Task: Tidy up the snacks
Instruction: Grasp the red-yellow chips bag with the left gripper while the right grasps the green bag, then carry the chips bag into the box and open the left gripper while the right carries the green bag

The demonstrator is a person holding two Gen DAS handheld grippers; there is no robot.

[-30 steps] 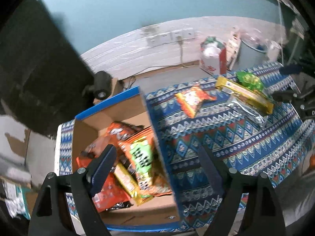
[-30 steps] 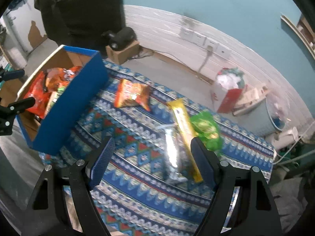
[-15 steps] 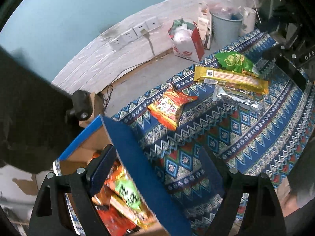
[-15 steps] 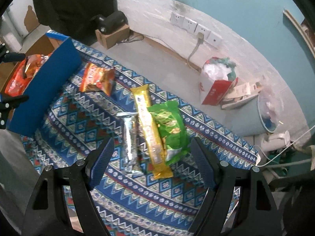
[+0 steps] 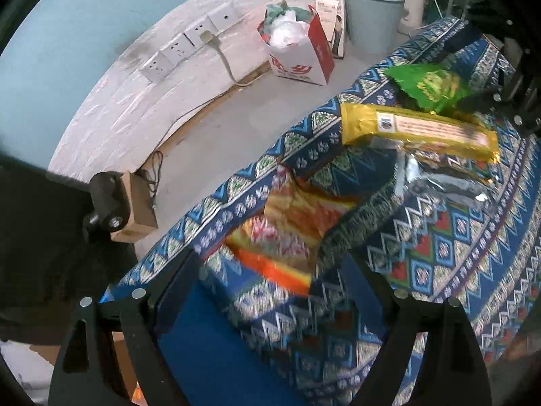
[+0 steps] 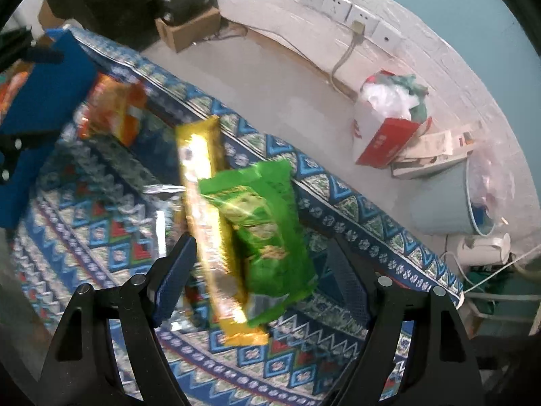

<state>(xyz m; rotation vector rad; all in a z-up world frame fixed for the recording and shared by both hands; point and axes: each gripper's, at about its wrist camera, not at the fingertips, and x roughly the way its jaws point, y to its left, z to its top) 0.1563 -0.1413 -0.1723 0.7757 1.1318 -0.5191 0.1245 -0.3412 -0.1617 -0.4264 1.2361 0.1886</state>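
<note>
My left gripper (image 5: 270, 291) is open above the near end of an orange snack bag (image 5: 287, 230) lying on the patterned cloth beside the blue box wall (image 5: 216, 345). My right gripper (image 6: 260, 277) is open, straddling a green snack bag (image 6: 260, 223) and a long yellow packet (image 6: 209, 216); a silver packet (image 6: 162, 209) lies left of them. The green bag (image 5: 429, 84), yellow packet (image 5: 419, 128) and silver packet (image 5: 439, 182) also show in the left wrist view. The orange bag (image 6: 111, 111) and blue box (image 6: 44, 88) sit far left in the right wrist view.
The patterned blue cloth (image 6: 304, 355) covers the table, ending at a far edge over grey floor. Beyond stand a red-and-white paper bag (image 6: 385, 125), a pale blue bucket (image 6: 449, 203), a white kettle (image 6: 483, 247) and wall sockets (image 6: 341, 6). A black device on a cardboard box (image 5: 118, 203) sits left.
Both grippers moved forward and down. The left swung from over the box to the orange bag. The right closed in on the green and yellow packets. Both stayed open.
</note>
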